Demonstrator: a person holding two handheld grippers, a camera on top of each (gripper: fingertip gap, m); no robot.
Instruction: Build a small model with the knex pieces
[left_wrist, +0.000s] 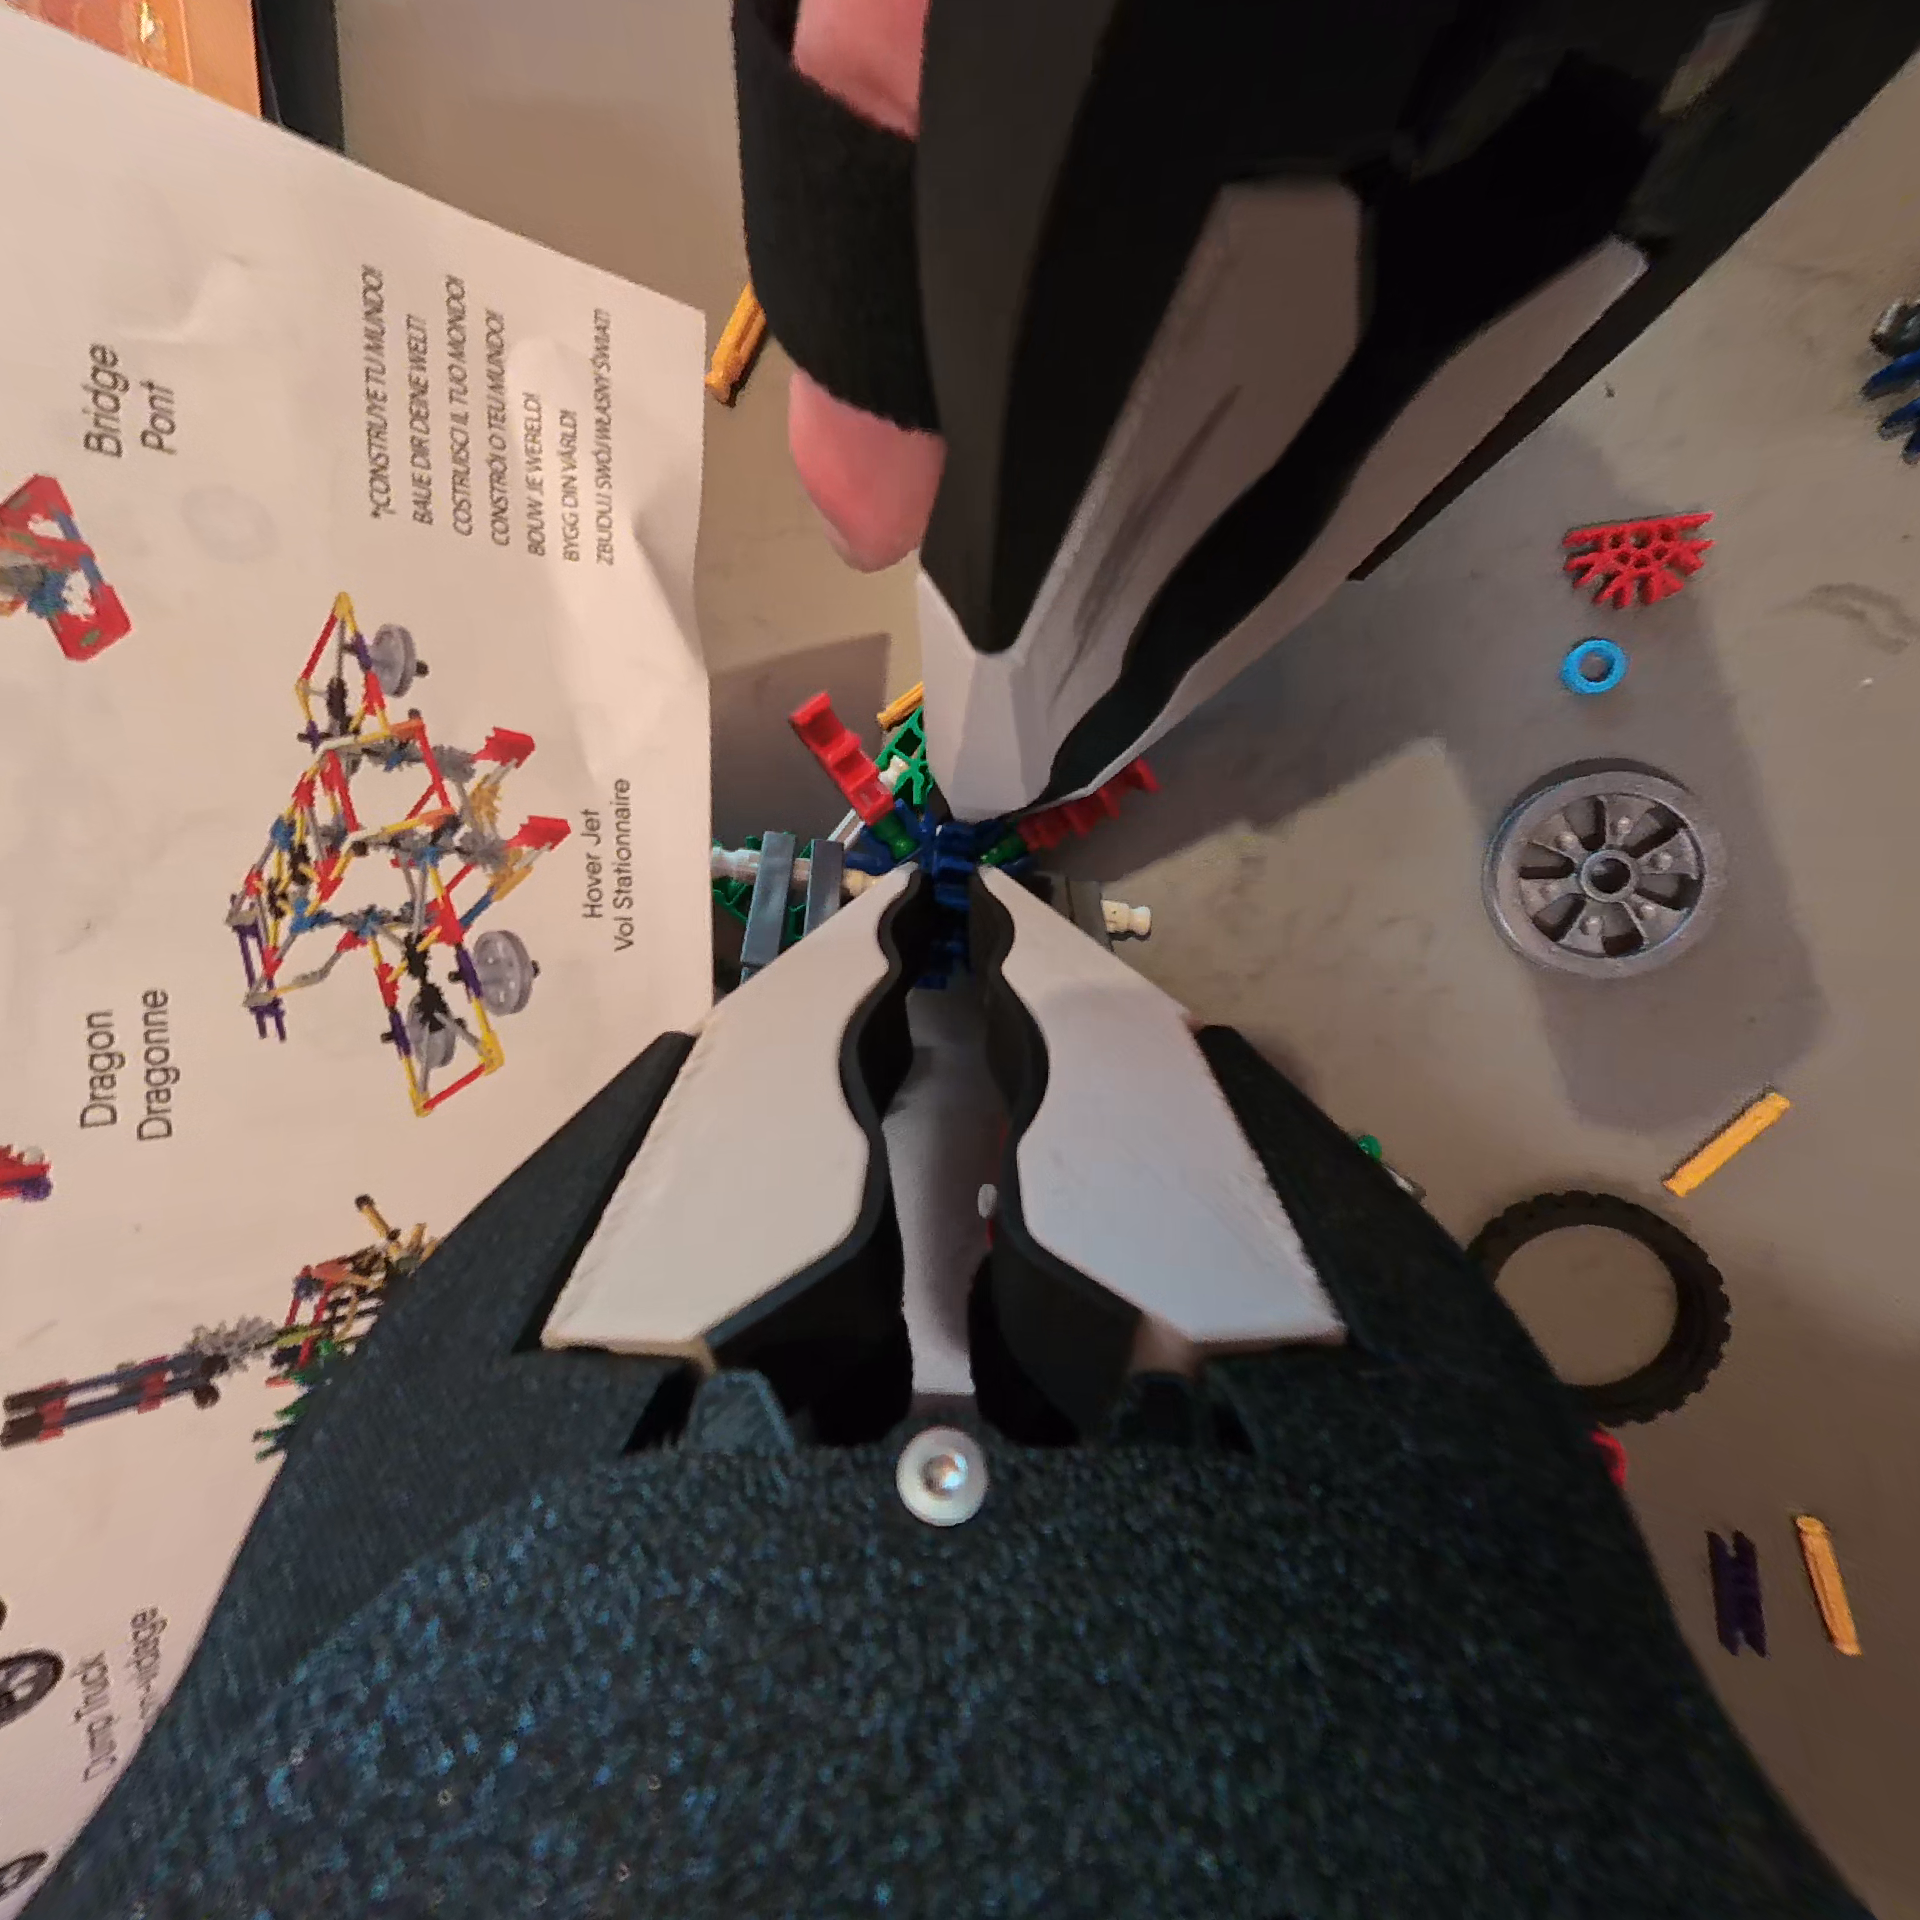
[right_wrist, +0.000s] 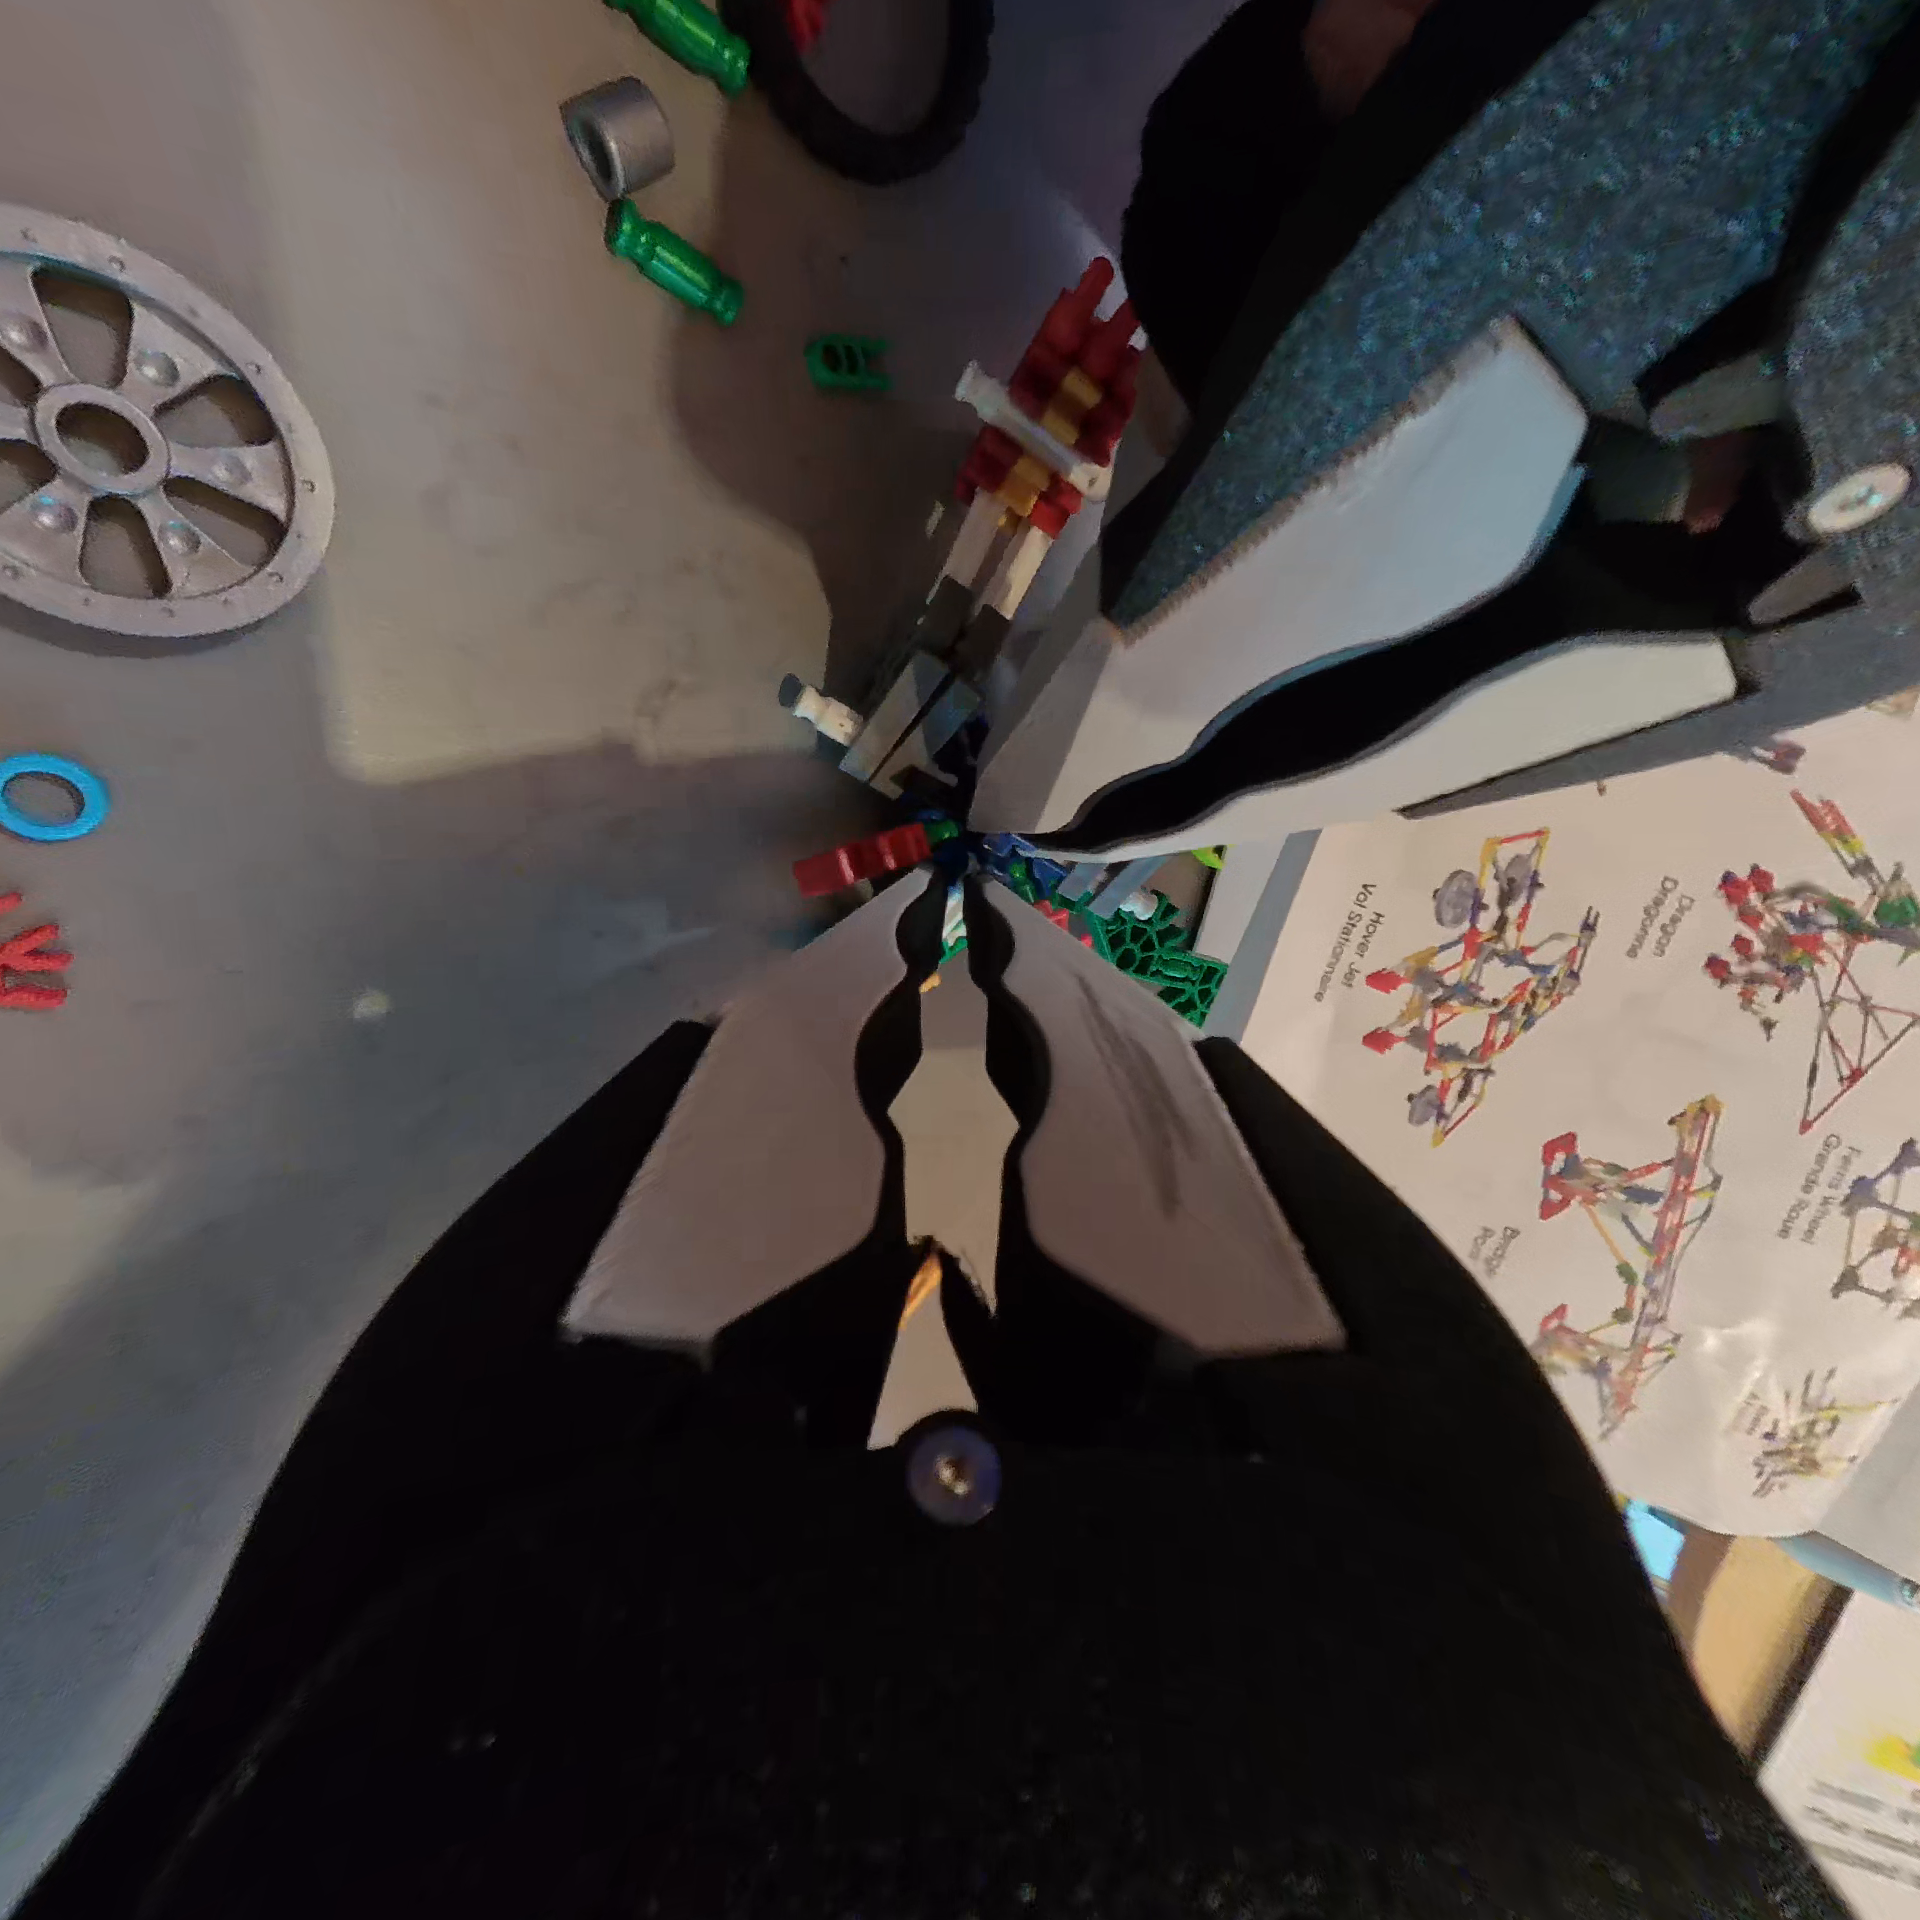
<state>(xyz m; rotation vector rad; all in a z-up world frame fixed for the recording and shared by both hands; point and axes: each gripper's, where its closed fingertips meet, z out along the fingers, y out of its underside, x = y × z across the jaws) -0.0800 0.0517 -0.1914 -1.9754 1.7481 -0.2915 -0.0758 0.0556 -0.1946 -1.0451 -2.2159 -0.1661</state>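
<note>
- Centrally, a multicoloured rod-and-connector model (left_wrist: 883, 831) sits above the bench (left_wrist: 1351, 987), beside an instruction sheet (left_wrist: 364, 623).
- Left gripper (left_wrist: 943, 883) fingers pinch its blue connector (left_wrist: 951, 847).
- Right gripper (right_wrist: 948, 878) fingers pinch the same hub from the opposite side.
- Grey wheel (left_wrist: 1605, 871) lies nearby.

The left gripper (left_wrist: 943, 883) and right gripper (right_wrist: 948, 883) both pinch the blue connector (left_wrist: 948, 847) at the heart of a rod-and-connector toy assembly (right_wrist: 1023, 488), held just beside the instruction sheet's (left_wrist: 343, 623) edge.
</note>
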